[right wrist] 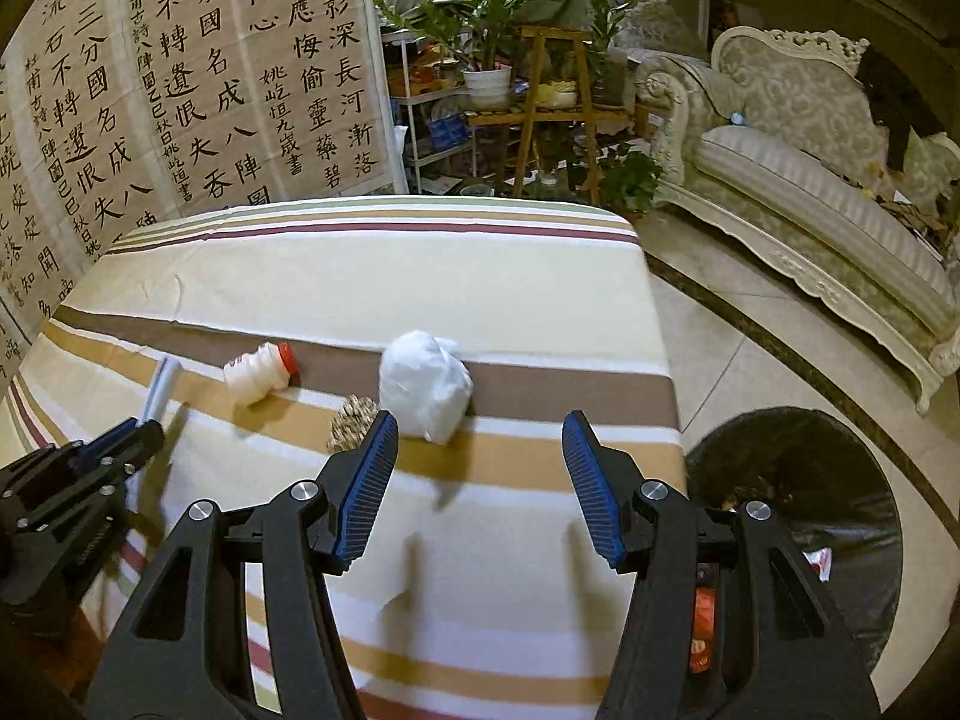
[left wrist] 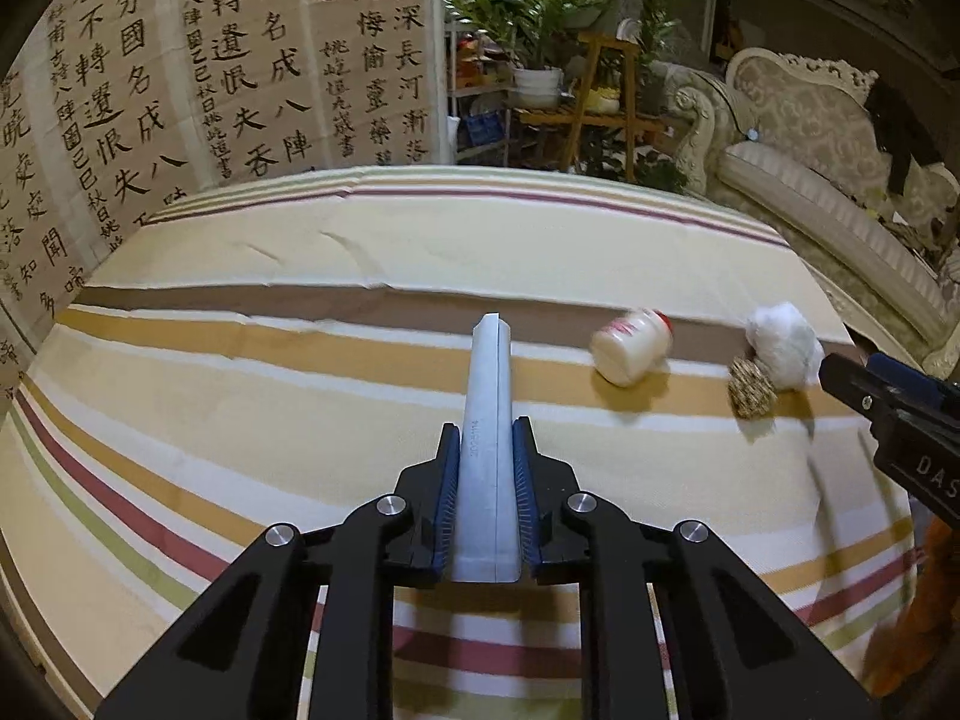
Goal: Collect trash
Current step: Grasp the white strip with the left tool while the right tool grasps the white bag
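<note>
My left gripper [left wrist: 487,438] is shut on a long pale grey tube [left wrist: 487,420] and holds it above the striped tablecloth [left wrist: 300,360]; the tube also shows in the right wrist view [right wrist: 161,387]. A small white bottle with a red cap [left wrist: 630,345] lies on its side; it shows too in the right wrist view [right wrist: 259,375]. Next to it lie a speckled brown ball [left wrist: 750,389] and a crumpled white wad [left wrist: 783,348]. My right gripper [right wrist: 480,438] is open and empty, just short of the white wad [right wrist: 425,384] and the brown ball [right wrist: 353,423].
A black-lined trash bin [right wrist: 798,510] with some trash inside stands on the floor off the table's right edge. Calligraphy screens [left wrist: 180,72] stand behind the table at the left. A cream sofa [right wrist: 810,168] and plant shelves [right wrist: 528,96] are beyond.
</note>
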